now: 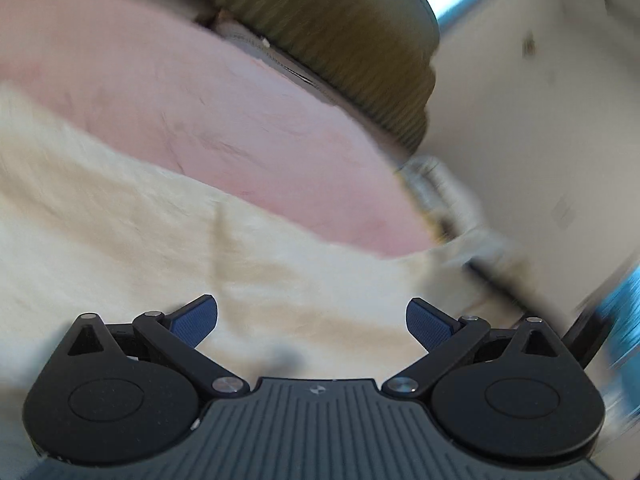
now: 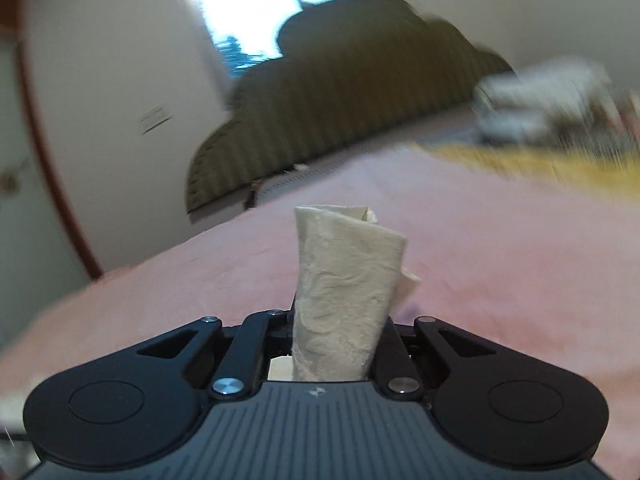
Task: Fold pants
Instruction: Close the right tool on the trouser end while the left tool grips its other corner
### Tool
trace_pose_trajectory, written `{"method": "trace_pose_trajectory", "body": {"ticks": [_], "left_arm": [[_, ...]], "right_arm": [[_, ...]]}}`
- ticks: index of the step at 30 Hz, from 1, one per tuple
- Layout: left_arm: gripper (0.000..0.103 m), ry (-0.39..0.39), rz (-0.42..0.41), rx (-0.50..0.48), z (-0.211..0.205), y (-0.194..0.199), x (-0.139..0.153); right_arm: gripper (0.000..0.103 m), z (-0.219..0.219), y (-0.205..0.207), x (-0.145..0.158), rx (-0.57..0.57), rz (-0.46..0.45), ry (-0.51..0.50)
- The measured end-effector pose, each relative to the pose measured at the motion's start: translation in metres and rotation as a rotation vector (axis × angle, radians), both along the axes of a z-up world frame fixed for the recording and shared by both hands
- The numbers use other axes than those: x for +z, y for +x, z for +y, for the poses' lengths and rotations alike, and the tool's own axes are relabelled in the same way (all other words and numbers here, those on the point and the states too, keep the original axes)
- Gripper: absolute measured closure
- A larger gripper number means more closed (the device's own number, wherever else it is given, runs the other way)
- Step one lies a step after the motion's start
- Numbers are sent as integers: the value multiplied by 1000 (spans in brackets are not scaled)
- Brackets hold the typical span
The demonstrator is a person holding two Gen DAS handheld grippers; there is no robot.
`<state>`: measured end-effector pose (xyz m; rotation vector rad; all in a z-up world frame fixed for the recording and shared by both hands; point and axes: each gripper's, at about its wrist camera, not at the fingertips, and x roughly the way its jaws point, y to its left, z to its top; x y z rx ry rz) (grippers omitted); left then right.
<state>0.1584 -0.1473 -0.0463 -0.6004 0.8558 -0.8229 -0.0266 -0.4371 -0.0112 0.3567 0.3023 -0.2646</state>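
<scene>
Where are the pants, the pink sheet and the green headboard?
pants (image 2: 344, 300): right wrist view, bunched fabric.
pink sheet (image 2: 500, 248): right wrist view, bare stretch.
green headboard (image 2: 340, 112): right wrist view, ribbed front.

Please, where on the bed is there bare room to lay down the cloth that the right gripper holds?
The pink sheet lies bare ahead of the right gripper, up to the olive headboard. It is crowded far right, by a yellow cloth and a blurred pile. Under the open left gripper, the cream pants cover the sheet.
</scene>
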Motion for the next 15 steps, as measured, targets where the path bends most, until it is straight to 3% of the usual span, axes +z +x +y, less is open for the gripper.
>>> {"method": "trace_pose_trajectory", "body": {"ticks": [3,6,11,15], "left_arm": [[1,-265,172,-61,1,15,-2],[1,-408,243,-120,-9,18,0],[1,-478,353,-148,-28,23,-10],[1,-480,509,-93,-32,36,-38]], "right_arm": [[92,61,7,23,102,18,-263],[93,112,13,30,209,18,-386],[92,167,17,23,311,17,-439],[92,195,16,17,329,24,-494]]}}
